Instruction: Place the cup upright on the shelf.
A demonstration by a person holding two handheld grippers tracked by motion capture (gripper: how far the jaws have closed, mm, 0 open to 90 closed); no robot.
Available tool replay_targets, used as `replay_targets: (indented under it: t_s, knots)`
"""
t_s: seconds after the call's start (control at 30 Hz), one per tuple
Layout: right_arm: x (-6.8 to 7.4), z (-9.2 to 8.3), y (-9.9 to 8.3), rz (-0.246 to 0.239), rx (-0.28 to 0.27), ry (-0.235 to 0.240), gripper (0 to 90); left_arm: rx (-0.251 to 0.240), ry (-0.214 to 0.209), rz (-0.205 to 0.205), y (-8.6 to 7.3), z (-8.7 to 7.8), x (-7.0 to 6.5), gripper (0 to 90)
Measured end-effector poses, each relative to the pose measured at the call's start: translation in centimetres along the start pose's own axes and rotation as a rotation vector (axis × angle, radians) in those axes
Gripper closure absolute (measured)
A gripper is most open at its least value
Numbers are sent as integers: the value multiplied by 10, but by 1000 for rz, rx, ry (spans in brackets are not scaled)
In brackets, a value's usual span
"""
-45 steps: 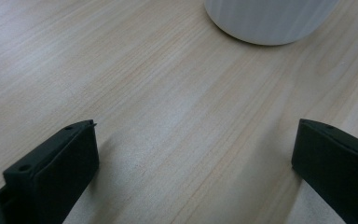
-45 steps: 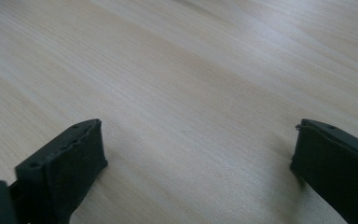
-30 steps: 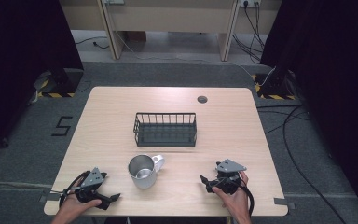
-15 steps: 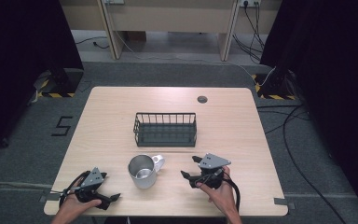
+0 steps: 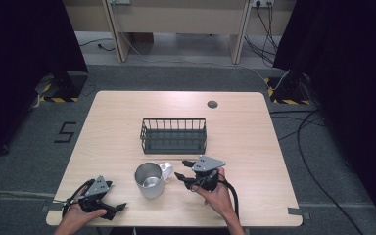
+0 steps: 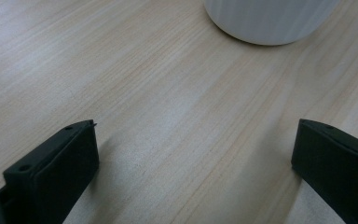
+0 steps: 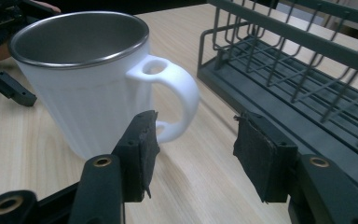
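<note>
The white mug [image 5: 149,179] stands upright near the middle of the table's [image 5: 254,147] near edge, just in front of the wire basket [image 5: 174,135], which sits at the table's centre. Its handle [image 7: 175,95] points toward the right hand-held gripper [image 5: 183,176]. That gripper lies just beside the mug on its right, jaws spread and aimed at the handle; in the right gripper view the loop sits between the two pads [image 7: 144,149] but ahead of them, not yet enclosed. The left hand-held gripper [image 5: 115,208] rests near the table's near-left corner, jaws likewise spread, with the mug's base [image 6: 265,21] ahead and apart. The right hand is judged the nearer, so any grasp would turn on the handle's line.
</note>
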State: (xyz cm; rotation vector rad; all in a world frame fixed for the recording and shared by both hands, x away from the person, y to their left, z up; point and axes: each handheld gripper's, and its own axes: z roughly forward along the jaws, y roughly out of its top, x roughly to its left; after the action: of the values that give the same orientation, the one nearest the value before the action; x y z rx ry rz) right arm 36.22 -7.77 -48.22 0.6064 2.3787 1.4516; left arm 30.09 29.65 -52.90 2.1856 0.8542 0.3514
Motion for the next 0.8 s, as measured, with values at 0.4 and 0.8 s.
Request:
replay_targets:
  t_s: [0.4,0.8]
  knots:
    - [4,28,13,-70,17,8,528,-1,1,0,0,0,0,0]
    - [5,40,12,-125,21,6,722,0,0,0,0,0,0,0]
